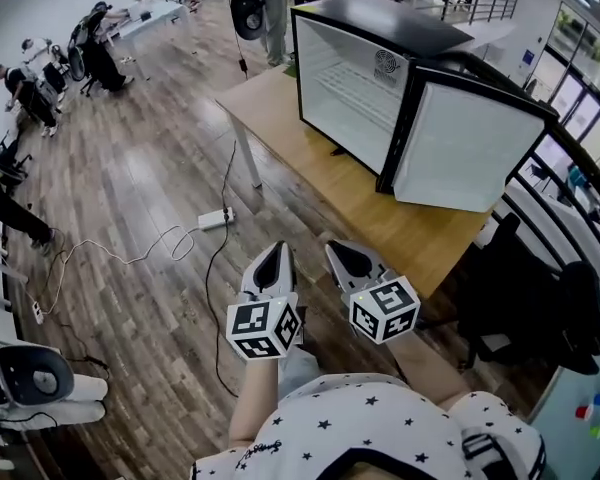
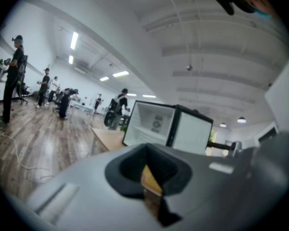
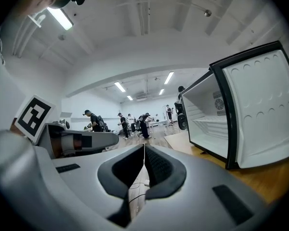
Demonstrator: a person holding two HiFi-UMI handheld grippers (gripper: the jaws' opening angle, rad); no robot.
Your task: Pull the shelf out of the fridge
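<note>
Wood floor [image 1: 130, 188] with a power strip [image 1: 215, 219] on your left. Your left gripper [image 1: 272, 260] and right gripper [image 1: 346, 258] both have jaws pressed together, empty, short of the table [image 1: 310, 168]. Shelf [image 1: 355, 96] sits inside the open fridge [image 1: 380, 28] on that table, door [image 1: 470, 153] swung right.

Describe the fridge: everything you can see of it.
The fridge is a small black box with a white, plastic-looking inside. It stands upright on the wooden table. Its door, black-framed and white inside, is swung wide open to the right. A pale shelf sits inside, not yet pulled out, and a round vent marks the back wall. Only the table touches it.
</note>
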